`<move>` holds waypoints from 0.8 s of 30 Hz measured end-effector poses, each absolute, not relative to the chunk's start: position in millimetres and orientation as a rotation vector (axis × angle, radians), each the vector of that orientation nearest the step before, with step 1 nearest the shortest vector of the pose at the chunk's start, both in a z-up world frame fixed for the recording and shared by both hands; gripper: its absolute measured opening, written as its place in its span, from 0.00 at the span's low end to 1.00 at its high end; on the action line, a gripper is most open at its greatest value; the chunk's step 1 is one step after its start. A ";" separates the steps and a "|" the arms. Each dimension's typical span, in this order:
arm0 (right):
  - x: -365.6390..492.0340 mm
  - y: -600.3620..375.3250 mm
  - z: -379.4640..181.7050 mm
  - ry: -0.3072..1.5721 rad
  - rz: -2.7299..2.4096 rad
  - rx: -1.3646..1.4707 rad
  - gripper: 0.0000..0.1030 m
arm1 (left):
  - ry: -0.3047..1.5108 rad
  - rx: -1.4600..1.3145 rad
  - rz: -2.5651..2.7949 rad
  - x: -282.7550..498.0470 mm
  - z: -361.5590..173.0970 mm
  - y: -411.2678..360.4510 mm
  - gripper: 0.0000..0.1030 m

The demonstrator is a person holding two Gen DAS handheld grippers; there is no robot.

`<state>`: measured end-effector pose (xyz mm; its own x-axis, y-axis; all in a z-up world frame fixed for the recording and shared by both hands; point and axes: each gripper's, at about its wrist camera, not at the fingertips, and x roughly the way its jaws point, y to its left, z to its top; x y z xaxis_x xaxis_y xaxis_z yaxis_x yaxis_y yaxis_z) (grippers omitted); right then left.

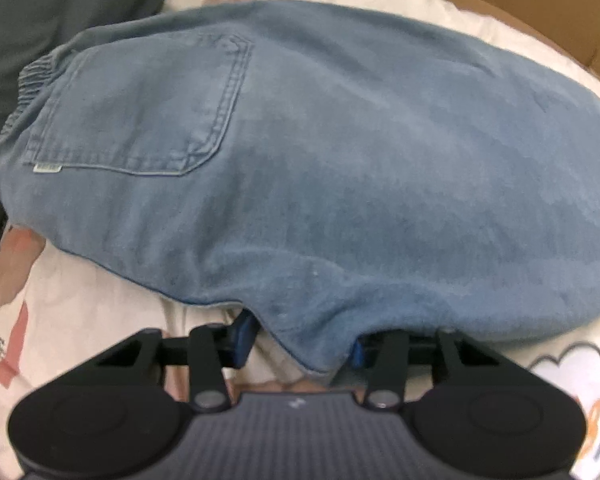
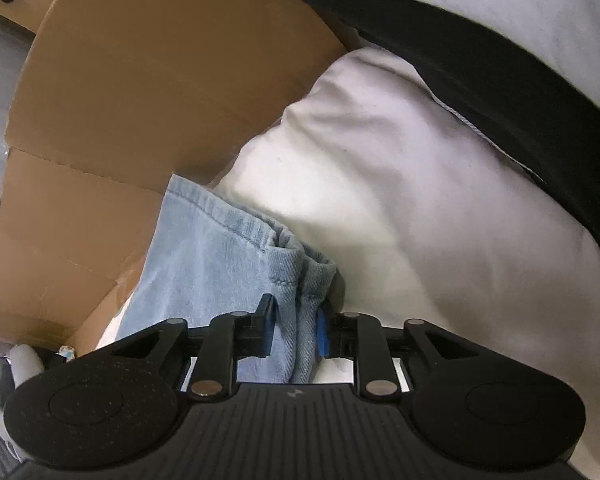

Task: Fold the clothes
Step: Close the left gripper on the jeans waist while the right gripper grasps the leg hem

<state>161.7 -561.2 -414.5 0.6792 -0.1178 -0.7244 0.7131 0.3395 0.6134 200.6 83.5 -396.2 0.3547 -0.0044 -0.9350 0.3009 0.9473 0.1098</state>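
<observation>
Gripping jeans [image 2: 220, 256] hem, right jaws clamp; left view alone shows back pocket [image 1: 140, 108], jaws straddling fold

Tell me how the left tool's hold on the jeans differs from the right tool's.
The left tool straddles a fold at the jeans' near edge, jaws fairly wide; the right tool has its jaws close together, pinching a bunched, stitched hem corner. The left tool looks over the back pocket; the right faces a white cloth and cardboard. Both have denim between blue pads.
</observation>
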 end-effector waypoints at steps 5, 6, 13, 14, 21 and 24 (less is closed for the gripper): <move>161.4 -558.3 -415.3 0.658 -0.553 1.085 0.34 | 1.092 0.205 -0.194 168.6 -400.3 98.6 0.45; 161.7 -558.7 -415.7 0.656 -0.549 1.085 0.37 | 1.072 0.192 -0.195 161.1 -401.3 102.3 0.45; 165.6 -557.2 -416.1 0.643 -0.551 1.067 0.37 | 0.963 0.196 -0.189 130.4 -395.0 96.5 0.41; 166.6 -557.7 -415.2 0.647 -0.550 1.062 0.37 | 0.956 0.198 -0.189 127.0 -393.4 97.0 0.38; 163.0 -555.2 -412.3 0.655 -0.529 1.019 0.07 | 0.903 0.236 -0.193 108.1 -391.3 99.6 0.27; 162.7 -559.8 -411.3 0.660 -0.510 1.034 0.07 | 0.903 0.228 -0.203 111.6 -392.0 100.5 0.27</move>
<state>162.7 -559.8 -411.3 0.7003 -0.0786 -0.7095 0.6665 0.4280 0.6104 111.6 100.5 -392.0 0.6035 -0.0782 -0.7935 0.2687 0.9569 0.1101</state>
